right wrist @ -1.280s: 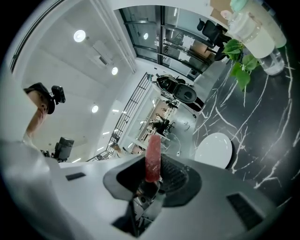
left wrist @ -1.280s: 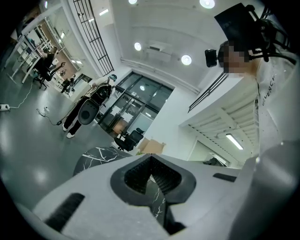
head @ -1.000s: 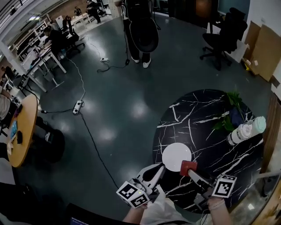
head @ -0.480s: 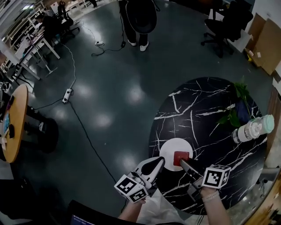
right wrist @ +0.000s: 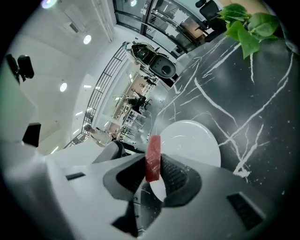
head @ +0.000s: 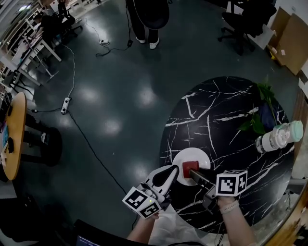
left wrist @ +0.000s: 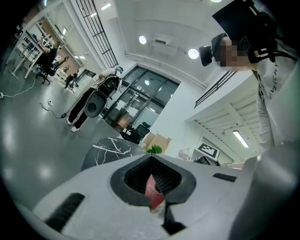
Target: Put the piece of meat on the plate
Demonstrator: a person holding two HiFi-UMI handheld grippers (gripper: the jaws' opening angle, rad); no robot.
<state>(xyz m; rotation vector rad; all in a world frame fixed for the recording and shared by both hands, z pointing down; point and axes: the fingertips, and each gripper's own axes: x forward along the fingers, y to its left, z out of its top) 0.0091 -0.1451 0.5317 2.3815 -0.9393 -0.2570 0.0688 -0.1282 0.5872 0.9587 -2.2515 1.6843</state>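
A red piece of meat is held on edge between the pads of my right gripper, which is shut on it. It hangs over the near left part of the white plate on the black marble table. The frames do not show whether it touches the plate. In the right gripper view the meat stands upright in the right gripper, with the plate just beyond. My left gripper is shut and empty at the table's edge, left of the plate. The left gripper view shows the meat through its slit.
A leafy plant and a white container with a green lid sit at the table's far right. A person stands on the floor beyond. A cable with a power strip lies at left, near a wooden table.
My right gripper has come down and left with the meat, from beside the plate's right rim to over the plate. My left gripper has sunk a little next to the plate.
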